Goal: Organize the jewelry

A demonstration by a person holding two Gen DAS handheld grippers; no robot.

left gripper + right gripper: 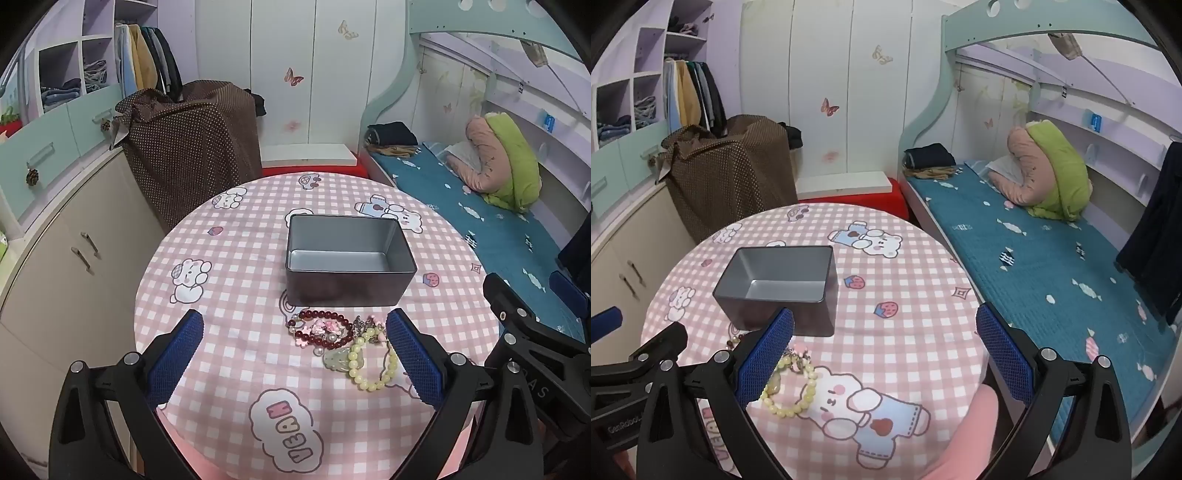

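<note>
An empty grey metal box (349, 260) stands open on the round table (229, 295) with a pink checked cloth. In front of it lies a heap of jewelry: a dark red bead bracelet (325, 328), a pale yellow bead bracelet (369, 365) with a green pendant (338, 360), and small charms. My left gripper (295, 347) is open, held above the heap, empty. My right gripper (884, 350) is open and empty over the table's right side. The box (779, 284) and yellow bracelet (790, 391) show left of it, partly hidden by its left finger (764, 358).
A bed with a blue cover (1034, 258) runs along the right of the table. A brown dotted covered object (188, 147) and cabinets (66, 236) stand to the left and behind. The right gripper's body (535, 350) shows at the left view's right edge.
</note>
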